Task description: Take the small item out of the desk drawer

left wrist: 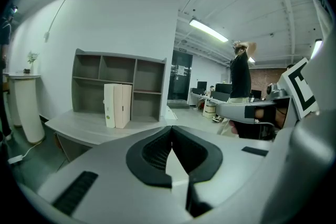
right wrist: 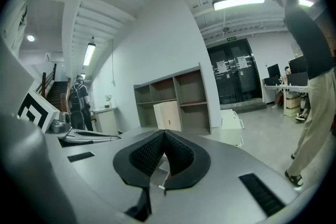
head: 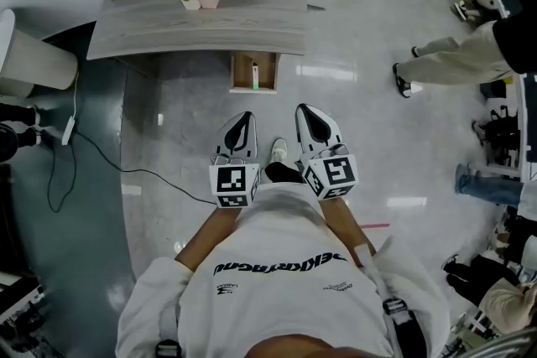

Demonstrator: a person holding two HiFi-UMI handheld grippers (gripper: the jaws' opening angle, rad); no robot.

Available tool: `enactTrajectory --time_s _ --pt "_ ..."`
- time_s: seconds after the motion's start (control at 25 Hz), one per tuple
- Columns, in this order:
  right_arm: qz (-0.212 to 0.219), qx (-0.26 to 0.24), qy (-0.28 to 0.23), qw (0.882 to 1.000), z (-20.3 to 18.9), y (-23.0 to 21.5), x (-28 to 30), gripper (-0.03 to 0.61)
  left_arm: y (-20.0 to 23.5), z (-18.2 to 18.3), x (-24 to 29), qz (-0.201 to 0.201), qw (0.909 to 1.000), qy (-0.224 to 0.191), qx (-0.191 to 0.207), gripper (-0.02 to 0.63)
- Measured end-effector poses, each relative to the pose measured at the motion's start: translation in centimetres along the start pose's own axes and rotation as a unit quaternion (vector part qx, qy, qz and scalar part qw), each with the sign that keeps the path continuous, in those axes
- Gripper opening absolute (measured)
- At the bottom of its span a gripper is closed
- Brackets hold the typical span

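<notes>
- the left gripper [left wrist: 171, 128] fills the lower half of the view, its dark-padded jaws closed tip to tip with nothing between them.
- beyond the tips stands a grey desk [left wrist: 79, 131] against a white wall.
- an open grey shelf unit [left wrist: 142, 84] sits on the desk, with two pale boxes [left wrist: 117, 105] upright in front of it.
- at the right edge, the right gripper [left wrist: 224, 109] is side-on beside its marker cube [left wrist: 302, 86].
- a person [left wrist: 240, 77] stands farther back under a ceiling light [left wrist: 210, 31].
</notes>
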State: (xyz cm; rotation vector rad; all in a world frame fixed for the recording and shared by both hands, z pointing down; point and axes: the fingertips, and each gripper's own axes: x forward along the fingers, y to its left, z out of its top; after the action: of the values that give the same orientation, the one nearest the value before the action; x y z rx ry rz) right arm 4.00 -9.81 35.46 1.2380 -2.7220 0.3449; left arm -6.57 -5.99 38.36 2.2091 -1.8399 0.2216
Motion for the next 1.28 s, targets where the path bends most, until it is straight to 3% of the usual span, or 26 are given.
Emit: enactTrajectory --time_s 0.68,1.28 --pt "0.024 0.023 0.085 0.996 -7.6 -7.4 9.4 0.032 2.4 -4.9 13.6 0.028 0.9969 0.072 -0.016 0.017" --pt "0.017 0.030 0.132 0.991 -15.5 -12.5 14.0 0.032 6.0 -14.4 22.7 0.059 0.9883 0.136 -0.035 0.017"
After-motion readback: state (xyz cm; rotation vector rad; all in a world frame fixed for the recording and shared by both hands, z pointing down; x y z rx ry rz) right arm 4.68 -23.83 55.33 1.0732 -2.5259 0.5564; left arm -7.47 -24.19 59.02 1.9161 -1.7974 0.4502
